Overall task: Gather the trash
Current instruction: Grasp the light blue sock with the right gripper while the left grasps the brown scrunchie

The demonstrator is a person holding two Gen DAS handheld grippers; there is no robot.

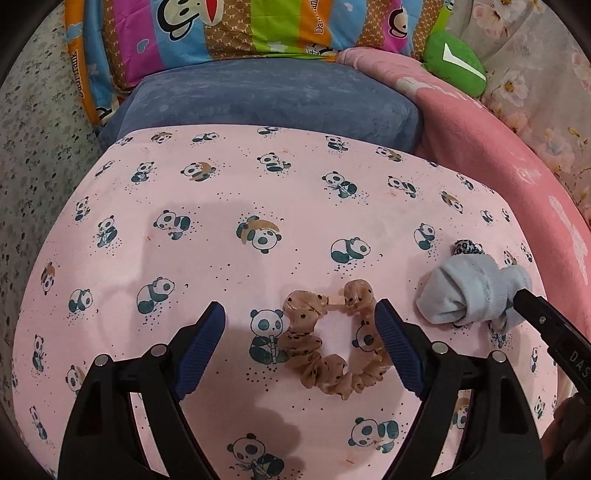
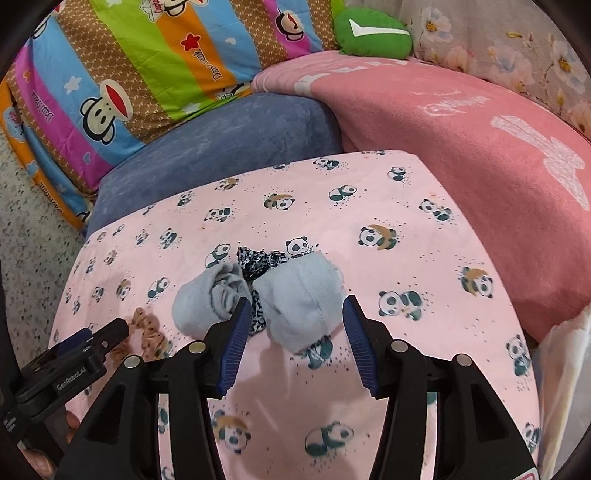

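Note:
A tan dotted scrunchie lies on the pink panda sheet. My left gripper is open and low over the sheet, its right finger over the scrunchie's right side. A grey rolled sock lies to the right, with a leopard-print scrunchie behind it. In the right wrist view my right gripper is open, its fingers on either side of the right part of the grey sock. The leopard scrunchie lies partly under the sock. The tan scrunchie shows at the left.
A blue cushion lies behind the sheet. A striped cartoon quilt is at the back. A pink blanket lies on the right, with a green plush beyond it. A grey speckled surface is at the left.

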